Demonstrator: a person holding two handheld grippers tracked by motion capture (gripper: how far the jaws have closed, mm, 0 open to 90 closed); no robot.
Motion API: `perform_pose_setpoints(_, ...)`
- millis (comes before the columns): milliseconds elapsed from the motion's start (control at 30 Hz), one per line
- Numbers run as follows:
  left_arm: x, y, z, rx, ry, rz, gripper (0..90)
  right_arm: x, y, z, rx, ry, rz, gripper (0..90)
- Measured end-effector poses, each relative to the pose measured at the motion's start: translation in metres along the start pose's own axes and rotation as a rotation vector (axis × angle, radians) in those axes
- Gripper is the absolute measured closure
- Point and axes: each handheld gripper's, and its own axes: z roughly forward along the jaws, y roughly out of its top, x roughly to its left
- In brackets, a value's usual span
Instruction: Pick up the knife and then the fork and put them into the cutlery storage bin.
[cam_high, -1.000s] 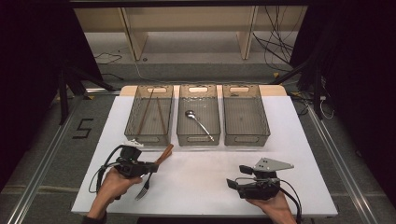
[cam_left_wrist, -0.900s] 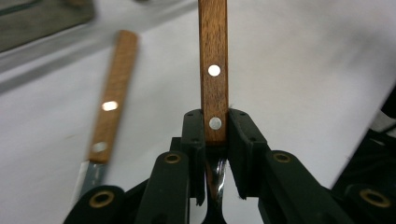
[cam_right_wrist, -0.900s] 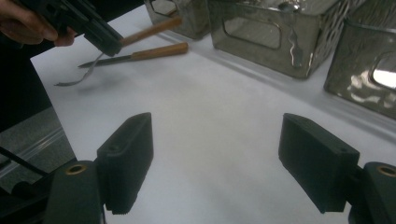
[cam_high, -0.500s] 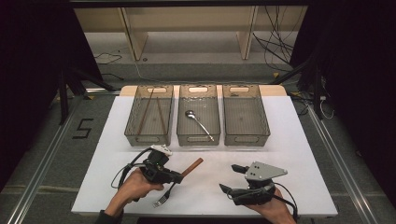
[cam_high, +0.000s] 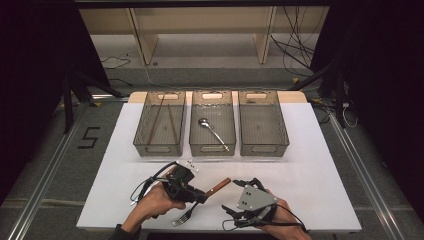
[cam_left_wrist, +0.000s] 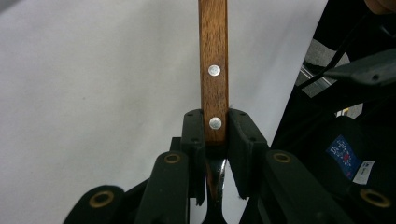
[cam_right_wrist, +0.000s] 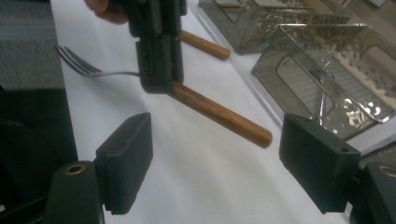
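- Left gripper (cam_high: 200, 196): jaws narrowed on the wooden handle of a fork (cam_high: 202, 202), pads pressing both sides at the lower rivet, as the left gripper view shows (cam_left_wrist: 214, 93).
- Fork: held near the front edge of the white table (cam_high: 320, 165). In the high view its tines point toward the person and its handle end points up and right, toward the right gripper (cam_high: 240, 212). Whether the tines touch the table cannot be told.
- Right gripper: jaws spread wide with nothing between the pads. In the right gripper view the handle's free end (cam_right_wrist: 233, 119) lies ahead of the gap, apart from both pads.
- Left bin (cam_high: 141, 131): holds two thin sticks, apparently chopsticks (cam_high: 162, 120).
- Middle bin (cam_high: 233, 131): holds a metal spoon (cam_high: 212, 132) lying at a slant.
- Right bin (cam_high: 263, 122): stands at the right end of the row.
- The three bins stand well beyond both grippers, with bare tabletop between.
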Motion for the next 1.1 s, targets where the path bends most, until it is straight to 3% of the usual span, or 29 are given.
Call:
perform_pose_setpoints(167,-0.005,0.001,0.002,0.02,-0.009,0.019,76.9,0.013,0.004,0.007,0.022,-0.059,-0.137,28.5)
perform_pose_setpoints(367,-0.009,0.001,0.004,0.036,-0.025,0.032,76.9,0.029,0.005,0.017,0.068,-0.133,-0.342,35.5)
perform_pose_setpoints(400,-0.009,0.001,0.004,0.036,-0.025,0.032,76.9,0.029,0.005,0.017,0.068,-0.133,-0.342,35.5)
perform_pose_setpoints(433,-0.009,0.002,0.004,0.046,-0.027,0.047,76.9,0.034,0.005,0.022,0.096,-0.16,-0.437,37.7)
perform_pose_setpoints(567,-0.012,0.002,0.004,0.061,-0.037,0.059,76.8,0.04,0.003,0.028,0.103,-0.175,-0.501,44.4)
perform_pose_setpoints(633,-0.013,0.002,0.004,0.064,-0.041,0.059,76.8,0.041,0.004,0.029,0.124,-0.178,-0.566,47.3)
perform_pose_setpoints(800,-0.015,0.002,0.004,0.064,-0.045,0.057,76.8,0.047,0.003,0.033,0.126,-0.204,-0.595,53.3)
perform_pose_setpoints(1100,-0.017,0.003,0.006,0.08,-0.056,0.068,76.8,0.055,-0.002,0.039,0.148,-0.245,-0.721,63.7)
